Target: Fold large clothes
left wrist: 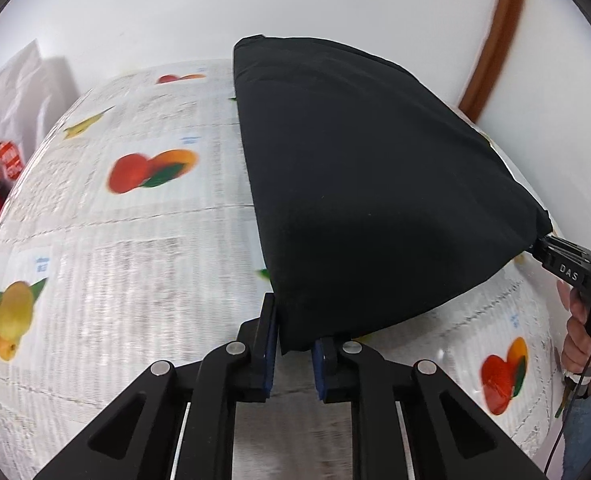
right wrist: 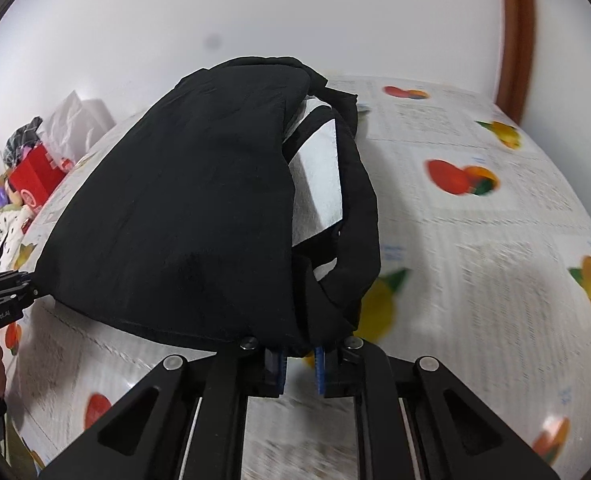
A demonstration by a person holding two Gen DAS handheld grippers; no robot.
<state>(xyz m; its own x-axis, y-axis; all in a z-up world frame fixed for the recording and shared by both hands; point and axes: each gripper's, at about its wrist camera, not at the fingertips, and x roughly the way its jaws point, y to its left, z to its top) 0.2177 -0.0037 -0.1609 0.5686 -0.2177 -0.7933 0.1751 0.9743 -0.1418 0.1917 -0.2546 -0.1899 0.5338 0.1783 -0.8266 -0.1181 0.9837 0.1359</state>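
Black fabric, a large garment (left wrist: 375, 200), hangs lifted between both grippers above a table (left wrist: 135, 260) covered in a fruit-printed cloth. The left gripper (left wrist: 293, 354) has its fingers pinched on one lower corner; the right gripper (right wrist: 300, 364), lettered "DAS" in the left view, is clamped on the other. "GenRobot.AI" reads on the left gripper. Open cloth lies on both sides.

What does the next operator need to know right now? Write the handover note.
Left gripper: shut on a near corner of the black garment.
Right gripper: shut on the other near corner.
The garment is lifted and stretched between both grippers above the fruit-print tablecloth, far end resting on it.
Done: both corners gripped and raised.
Left: carry the edge across, lay it down, finish folding.
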